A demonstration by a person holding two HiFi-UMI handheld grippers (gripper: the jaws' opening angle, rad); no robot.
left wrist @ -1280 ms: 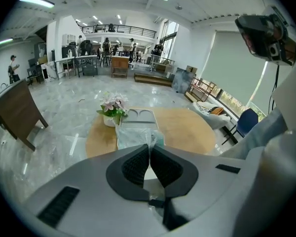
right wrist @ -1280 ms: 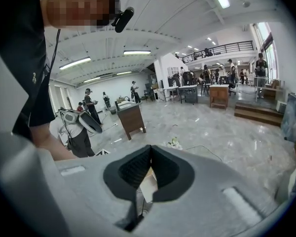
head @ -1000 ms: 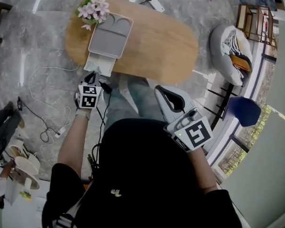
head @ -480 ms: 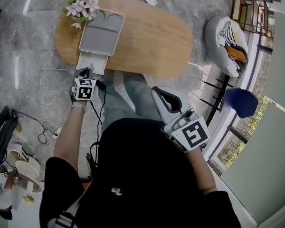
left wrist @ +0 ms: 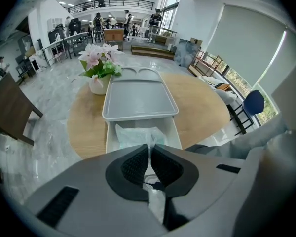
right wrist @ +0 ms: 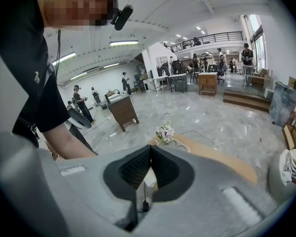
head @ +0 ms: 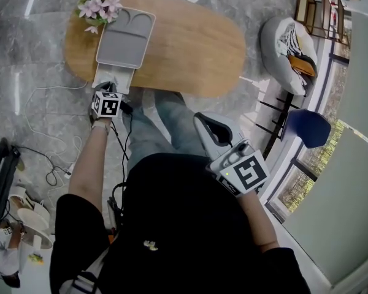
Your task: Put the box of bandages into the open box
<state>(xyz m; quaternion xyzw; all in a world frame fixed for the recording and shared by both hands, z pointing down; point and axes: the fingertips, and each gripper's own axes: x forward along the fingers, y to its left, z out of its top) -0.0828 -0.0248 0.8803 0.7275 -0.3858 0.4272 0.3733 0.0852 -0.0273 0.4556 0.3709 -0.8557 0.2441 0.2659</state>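
An open white box (left wrist: 171, 132) stands at the near left edge of the oval wooden table (head: 190, 48), its grey lid (left wrist: 138, 97) raised behind it. A pale package in clear plastic wrap (left wrist: 133, 135) hangs over the box's opening. My left gripper (left wrist: 149, 149) is shut on a thin edge of that wrap. In the head view the left gripper (head: 109, 89) sits at the box (head: 113, 77), just in front of the lid (head: 126, 38). My right gripper (head: 203, 118) is shut and empty, held back over the person's lap, also seen as the right gripper (right wrist: 150, 152).
A pot of pink flowers (head: 97, 5) stands at the table's far left corner beside the lid. Cables (head: 43, 133) trail over the marble floor at left. A blue chair (head: 306, 127) and a round cushion seat (head: 291, 38) stand to the right.
My left gripper has moved forward with the wrapped package, from short of the table up to the open box. The right gripper has stayed where it was.
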